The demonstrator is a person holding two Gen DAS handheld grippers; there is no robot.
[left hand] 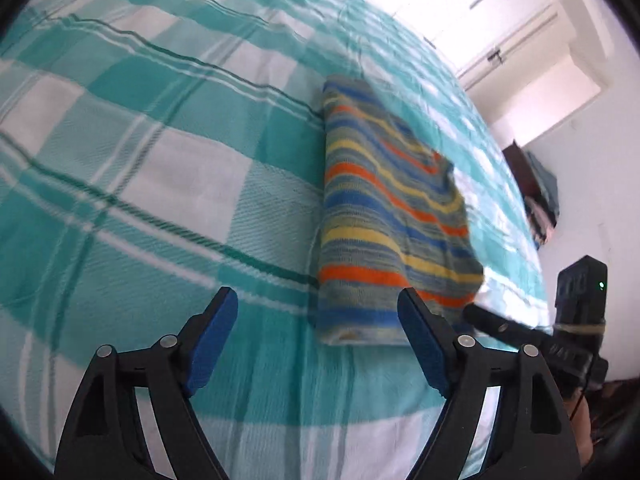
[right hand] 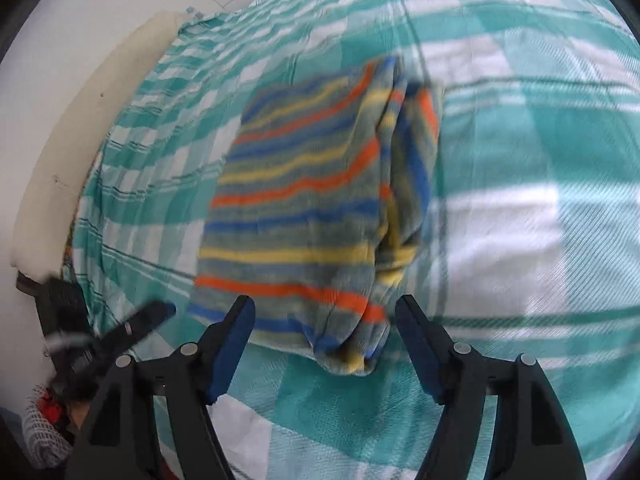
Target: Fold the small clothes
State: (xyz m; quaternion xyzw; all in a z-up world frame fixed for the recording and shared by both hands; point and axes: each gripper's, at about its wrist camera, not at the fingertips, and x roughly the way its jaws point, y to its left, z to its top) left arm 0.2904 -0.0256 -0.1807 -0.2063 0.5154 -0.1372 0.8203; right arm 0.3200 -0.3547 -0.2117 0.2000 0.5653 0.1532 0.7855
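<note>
A folded garment (left hand: pixel 384 208) with blue, orange, yellow and grey stripes lies flat on the teal and white checked bedsheet (left hand: pixel 160 160). My left gripper (left hand: pixel 318 300) hovers open over the garment's near left corner, with nothing between its blue pads. A black finger (left hand: pixel 496 325) of the other gripper reaches in at the right. In the right wrist view the same garment (right hand: pixel 304 200) shows a bunched fold along its right side. My right gripper (right hand: pixel 325 305) stands open above the near edge, its pads apart from the cloth. The left gripper's finger (right hand: pixel 148 318) appears blurred at lower left.
The bedsheet (right hand: pixel 520 220) runs far to the right of the garment. A cream mattress edge (right hand: pixel 80 128) and a white wall border the bed's far side. White cupboard doors (left hand: pixel 500 40) and a dark shelf with clothes (left hand: pixel 536 192) stand beyond the bed.
</note>
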